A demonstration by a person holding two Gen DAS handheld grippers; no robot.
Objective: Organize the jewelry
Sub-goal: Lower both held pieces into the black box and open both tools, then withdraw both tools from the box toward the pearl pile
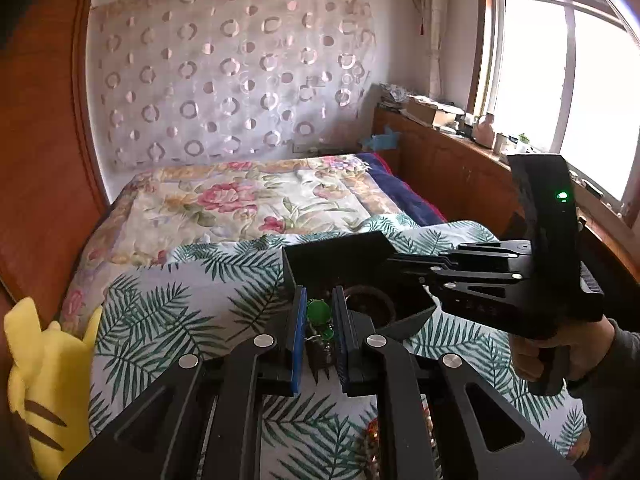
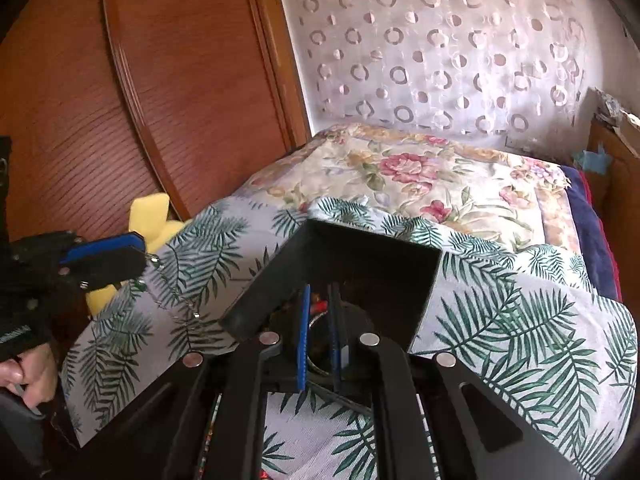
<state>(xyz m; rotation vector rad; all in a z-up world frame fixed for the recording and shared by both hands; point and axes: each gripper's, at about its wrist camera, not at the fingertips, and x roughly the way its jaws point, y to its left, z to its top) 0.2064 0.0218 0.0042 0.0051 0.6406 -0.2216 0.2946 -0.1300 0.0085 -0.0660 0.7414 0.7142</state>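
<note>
Bedroom: bed (image 1: 248, 200) under a floral quilt, with a palm-leaf cloth (image 1: 168, 312) over the near end. On the cloth stands an open black box (image 2: 360, 264) — dark round items inside, unclear. Left claw (image 1: 318, 340) is closed on a necklace (image 1: 319, 312) with green stones, whose chain trails down toward the cloth beside the box. Right claw (image 2: 320, 332) reaches into the box, jaws narrowly parted — cannot tell whether it grips anything.

Home bedroom: quilted bed (image 1: 256, 200), wooden wardrobe (image 2: 172, 80), curtained wall (image 1: 236, 76)
</note>
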